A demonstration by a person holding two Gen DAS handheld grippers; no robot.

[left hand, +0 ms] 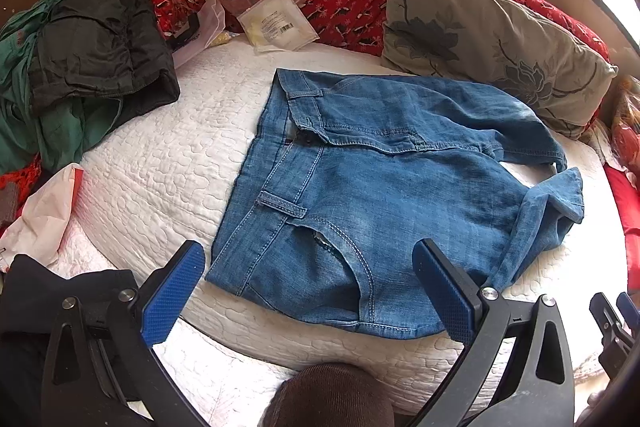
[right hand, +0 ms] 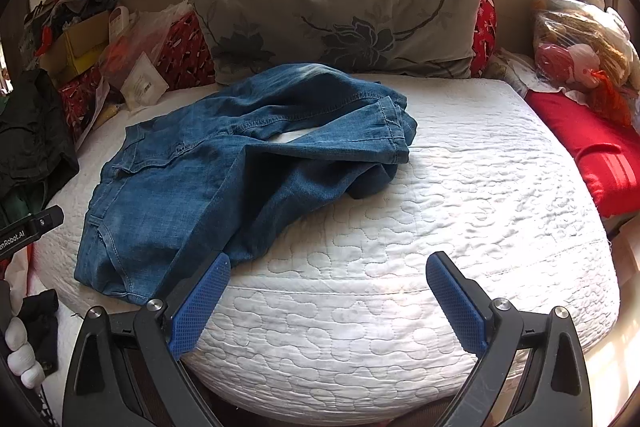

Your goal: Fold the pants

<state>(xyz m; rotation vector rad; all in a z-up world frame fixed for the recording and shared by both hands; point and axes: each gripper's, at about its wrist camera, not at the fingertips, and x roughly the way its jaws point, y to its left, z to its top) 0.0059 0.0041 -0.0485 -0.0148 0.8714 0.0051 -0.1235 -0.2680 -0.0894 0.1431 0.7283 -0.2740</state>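
Meanwhile, blue jeans (left hand: 380, 187) lie rumpled mid-frame on white quilted bed (left hand: 160, 167). Left gripper (left hand: 308, 291) & right gripper (right hand: 328, 301), bottom of frame, both spread wide, holding nothing.

The blue denim pants (left hand: 372, 187) lie flat on the white quilted bed (right hand: 460, 207), front side up with the waistband toward the left, and the two legs are bent back and bunched together near the grey flowered pillow (right hand: 340, 23).
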